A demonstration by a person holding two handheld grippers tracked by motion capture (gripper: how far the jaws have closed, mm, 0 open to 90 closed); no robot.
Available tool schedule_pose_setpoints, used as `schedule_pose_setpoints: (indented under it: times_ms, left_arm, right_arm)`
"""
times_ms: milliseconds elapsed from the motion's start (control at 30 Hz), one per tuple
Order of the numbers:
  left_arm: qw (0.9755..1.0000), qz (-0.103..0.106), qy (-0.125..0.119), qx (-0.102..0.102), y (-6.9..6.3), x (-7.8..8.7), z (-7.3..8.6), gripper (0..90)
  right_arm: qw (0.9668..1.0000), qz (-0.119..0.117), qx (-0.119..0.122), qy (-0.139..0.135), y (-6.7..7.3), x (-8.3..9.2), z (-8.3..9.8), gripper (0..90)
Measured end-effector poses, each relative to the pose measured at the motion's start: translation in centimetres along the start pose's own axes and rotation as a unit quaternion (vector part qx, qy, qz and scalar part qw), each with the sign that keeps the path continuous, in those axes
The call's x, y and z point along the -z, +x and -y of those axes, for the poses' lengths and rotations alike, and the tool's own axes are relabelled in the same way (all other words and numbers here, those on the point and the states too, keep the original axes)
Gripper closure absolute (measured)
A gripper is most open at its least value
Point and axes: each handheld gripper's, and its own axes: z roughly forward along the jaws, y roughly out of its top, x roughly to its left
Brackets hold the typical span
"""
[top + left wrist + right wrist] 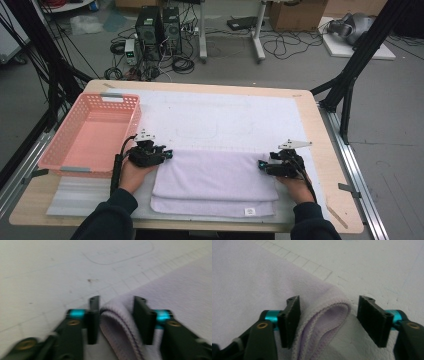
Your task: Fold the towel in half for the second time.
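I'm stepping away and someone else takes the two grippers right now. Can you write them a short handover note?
Left gripper: jaws open, straddling the far left corner of the folded towel; the folded edge sits between the pads, not clamped.
Right gripper: jaws open around the far right corner, with a clear gap on one side.
Towel: lavender, lying near the front of the white mat, folded over so a lower layer shows along the near edge.
Pink basket: at the table's left, nothing in it.
Done: one fold, as it lies.
Left: probably close on both corners, fold again, then perhaps move it to the basket.
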Motion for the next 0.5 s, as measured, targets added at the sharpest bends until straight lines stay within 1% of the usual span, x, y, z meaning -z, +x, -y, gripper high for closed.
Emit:
schedule_pose_setpoints:
  times_ms: [33,67,100,167,200,233,267,300,333,367,400,500]
  left_arm:
    - [1.0,-0.002,-0.001,-0.004,-0.1,0.0,0.0,75.1]
    - [1.0,-0.002,-0.002,0.001,-0.1,0.0,-0.1,77.3]
    - [1.0,-0.001,-0.004,0.007,0.1,0.0,-0.1,79.1]
    - [0.9995,-0.002,-0.015,0.026,0.4,0.0,-0.1,80.3]
    - [0.9992,-0.005,-0.023,0.033,0.6,-0.1,-0.2,80.6]
    - [0.9988,-0.007,-0.031,0.038,0.7,-0.1,-0.3,80.7]
    - [0.9982,-0.009,-0.037,0.047,0.8,-0.2,-0.4,80.7]
    - [0.9979,-0.011,-0.037,0.051,1.0,-0.3,-0.7,80.7]
    - [0.9974,-0.015,-0.044,0.055,1.1,-0.4,-0.9,80.7]
    - [0.9973,-0.019,-0.042,0.056,1.2,-0.6,-1.2,80.7]
    - [0.9974,-0.022,-0.043,0.053,1.2,-0.7,-1.6,80.7]
    - [0.9972,-0.031,-0.055,0.04,1.3,-0.9,-3.1,80.7]
  right_arm:
    - [1.0,-0.006,-0.005,-0.001,-0.1,0.1,0.0,49.5]
    - [0.9997,-0.021,-0.009,-0.002,-0.3,0.1,0.0,62.4]
    - [0.9991,-0.039,-0.018,-0.003,-0.5,0.1,0.0,68.7]
    - [0.9982,-0.052,-0.031,-0.006,-0.8,0.2,0.0,77.7]
    - [0.9976,-0.056,-0.041,-0.009,-1.0,0.2,0.0,78.4]
    - [0.9972,-0.058,-0.044,-0.013,-1.2,0.1,0.0,79.2]
    - [0.9973,-0.056,-0.044,-0.017,-1.3,0.2,-0.1,79.7]
    - [0.9976,-0.049,-0.042,-0.025,-1.5,0.1,-0.2,79.8]
    - [0.9978,-0.043,-0.038,-0.033,-1.6,0.1,-0.4,79.9]
    - [0.9979,-0.035,-0.034,-0.042,-1.6,0.1,-0.6,80.0]
    - [0.9981,-0.026,-0.029,-0.048,-1.7,0.1,-0.9,79.9]
    - [0.9982,-0.003,-0.012,-0.058,-1.9,0.0,-1.7,79.9]
